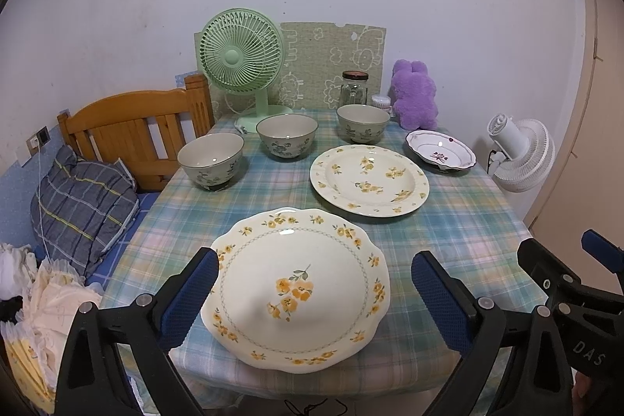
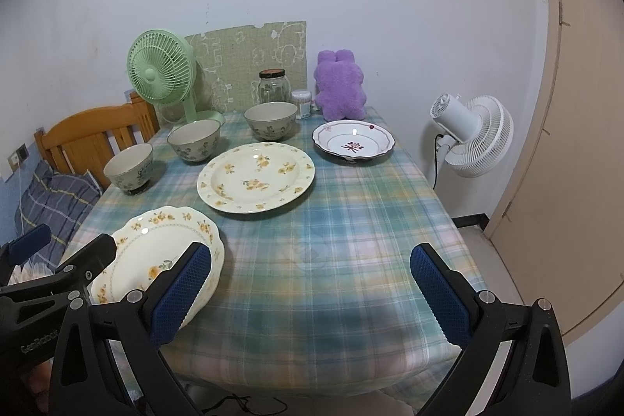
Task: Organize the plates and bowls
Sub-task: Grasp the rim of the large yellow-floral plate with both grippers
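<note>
Soft plaid cloth in teal and pink covers the worktop (image 2: 351,221), where three glazed green bowls (image 1: 286,135) with dark leaf sprigs curve along the far left beside a round cream plate (image 1: 368,180) and a small maroon-edged dish (image 1: 440,153). Nearest the front edge lies a scalloped plate (image 1: 300,283) with yellow flowers. Left tool (image 1: 314,293) hangs over it, ribbed blue pads spread apart, touching nothing; right tool (image 2: 312,289) gapes likewise above bare cloth just beside it.

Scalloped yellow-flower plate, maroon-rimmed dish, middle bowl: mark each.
scalloped yellow-flower plate (image 1: 296,289): left wrist view, on its centre flower spray.
maroon-rimmed dish (image 2: 353,144): right wrist view, on its centre motif.
middle bowl (image 1: 286,137): left wrist view, on its inner wall.
</note>
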`<action>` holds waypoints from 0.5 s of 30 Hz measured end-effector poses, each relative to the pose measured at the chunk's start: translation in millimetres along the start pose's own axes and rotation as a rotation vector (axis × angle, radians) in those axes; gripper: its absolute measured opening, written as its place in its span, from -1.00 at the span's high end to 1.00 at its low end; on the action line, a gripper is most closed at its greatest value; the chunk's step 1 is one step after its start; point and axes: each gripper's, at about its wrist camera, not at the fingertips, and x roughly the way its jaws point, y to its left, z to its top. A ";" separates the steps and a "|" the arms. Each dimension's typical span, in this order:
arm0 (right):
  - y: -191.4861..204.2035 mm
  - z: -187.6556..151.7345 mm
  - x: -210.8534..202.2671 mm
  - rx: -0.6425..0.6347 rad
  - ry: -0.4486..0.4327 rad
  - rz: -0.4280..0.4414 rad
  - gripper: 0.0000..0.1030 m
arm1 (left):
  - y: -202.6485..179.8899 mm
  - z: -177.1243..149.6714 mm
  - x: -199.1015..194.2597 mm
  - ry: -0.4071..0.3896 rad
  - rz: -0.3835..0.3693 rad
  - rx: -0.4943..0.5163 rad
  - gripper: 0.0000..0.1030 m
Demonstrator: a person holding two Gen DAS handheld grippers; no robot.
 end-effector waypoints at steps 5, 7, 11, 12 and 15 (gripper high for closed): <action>2.8 2.7 4.0 0.003 0.009 0.011 -0.99 | 5.2 3.0 3.9 0.006 0.011 0.000 -0.93; 6.1 4.2 6.4 0.005 0.013 0.018 -0.99 | 8.5 4.6 6.6 0.009 0.022 0.001 -0.92; 18.0 8.3 15.0 -0.005 0.032 0.030 -0.96 | 19.1 7.9 17.6 0.030 0.043 0.007 -0.87; 21.4 9.3 16.8 -0.006 0.038 0.033 -0.94 | 21.1 8.4 19.9 0.034 0.045 0.005 -0.84; 35.2 12.5 26.1 -0.017 0.057 0.047 -0.94 | 30.8 9.9 31.5 0.056 0.052 0.005 -0.78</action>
